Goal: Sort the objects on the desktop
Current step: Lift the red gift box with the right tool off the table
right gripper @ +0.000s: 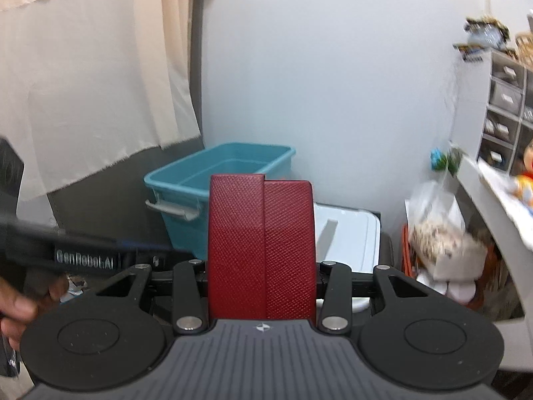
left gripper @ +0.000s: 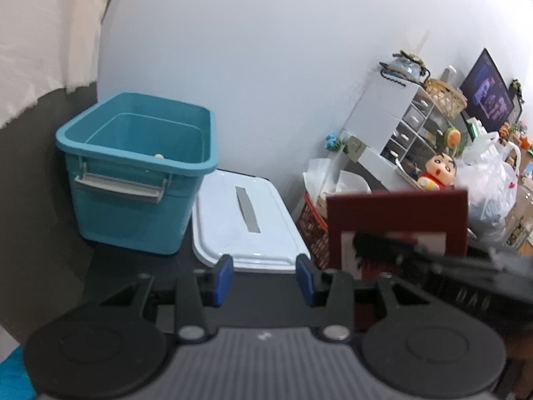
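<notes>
My right gripper is shut on a dark red textured case, held upright above the desk. The case also shows in the left wrist view, to the right. A teal storage bin stands beyond it against the wall; in the left wrist view the bin is at the left, with a small tan object just visible inside. My left gripper is open and empty, its blue pads apart, in front of the white lid.
The white lid lies flat right of the bin. A red basket with papers, plastic bags, a cartoon doll, a white drawer unit and a monitor crowd the right. A curtain hangs left.
</notes>
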The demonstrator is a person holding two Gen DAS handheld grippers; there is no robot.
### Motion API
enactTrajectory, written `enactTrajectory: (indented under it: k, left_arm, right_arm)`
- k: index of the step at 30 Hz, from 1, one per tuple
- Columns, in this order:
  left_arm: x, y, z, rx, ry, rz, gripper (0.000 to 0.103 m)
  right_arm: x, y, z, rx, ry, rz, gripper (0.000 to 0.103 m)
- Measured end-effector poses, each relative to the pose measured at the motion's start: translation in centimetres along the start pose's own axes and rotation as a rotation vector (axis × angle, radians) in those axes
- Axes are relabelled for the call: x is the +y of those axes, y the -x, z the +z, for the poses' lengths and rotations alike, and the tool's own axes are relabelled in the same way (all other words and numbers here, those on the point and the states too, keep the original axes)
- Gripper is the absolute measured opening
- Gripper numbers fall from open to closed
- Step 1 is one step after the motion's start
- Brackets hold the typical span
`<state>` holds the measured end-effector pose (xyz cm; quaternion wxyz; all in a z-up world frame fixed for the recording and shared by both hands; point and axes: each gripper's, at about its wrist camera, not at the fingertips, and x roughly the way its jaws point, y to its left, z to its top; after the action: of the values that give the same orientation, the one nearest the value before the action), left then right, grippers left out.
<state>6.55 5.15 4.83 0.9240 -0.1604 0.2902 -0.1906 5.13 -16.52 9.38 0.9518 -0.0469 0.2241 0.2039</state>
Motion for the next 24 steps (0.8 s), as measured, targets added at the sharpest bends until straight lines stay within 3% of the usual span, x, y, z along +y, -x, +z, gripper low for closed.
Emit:
enactTrajectory:
  k: [16,24]
  left_arm:
    - [1.0,0.3,0.3,-0.023,-0.008,0.027,0.044]
    - [1.3,0.1,-0.1,-0.021,-0.014,0.047,0.044]
  right_arm:
    - [2.3,-1.2,7.3,-0.045,0.087,0.027,0.045]
    - [2.5,-2.4,9.0,-0.051,0.099,0.046,0.045]
